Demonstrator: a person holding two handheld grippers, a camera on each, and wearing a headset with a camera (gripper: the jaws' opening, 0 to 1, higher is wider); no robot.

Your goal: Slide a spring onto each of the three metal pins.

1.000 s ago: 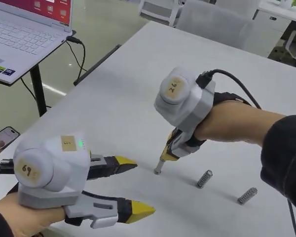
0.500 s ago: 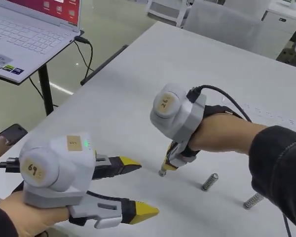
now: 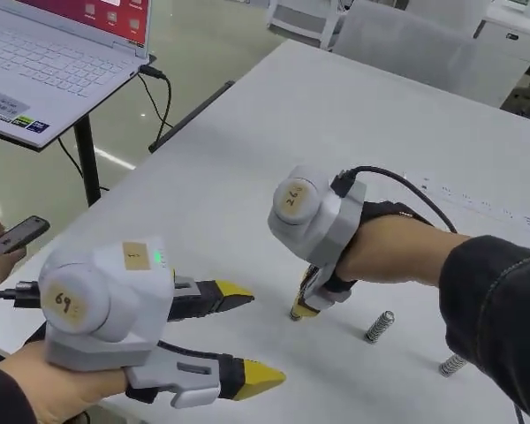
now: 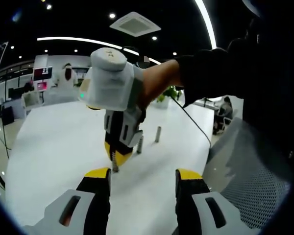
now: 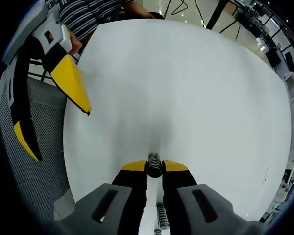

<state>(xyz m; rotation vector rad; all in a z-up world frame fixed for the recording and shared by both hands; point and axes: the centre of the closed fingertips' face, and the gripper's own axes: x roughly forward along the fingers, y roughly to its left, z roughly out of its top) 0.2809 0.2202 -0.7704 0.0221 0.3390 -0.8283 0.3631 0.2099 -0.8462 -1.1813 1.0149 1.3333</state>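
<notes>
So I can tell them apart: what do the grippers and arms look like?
Both grippers have pale grey rounded housings and black jaws with yellow tips. The left gripper bears a round tan sticker marked 69 and a green light; the right gripper is marked 26, with a black cable. The right arm wears a dark sleeve.

A white workbench (image 3: 274, 132) stands on glossy floor (image 3: 203, 53), laptop (image 3: 53, 53) beside it, chairs (image 3: 397, 35) behind.

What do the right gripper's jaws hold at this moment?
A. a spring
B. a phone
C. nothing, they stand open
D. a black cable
A: in the right gripper view the right gripper is shut on a coiled spring, pinched between its yellow tips.
</notes>
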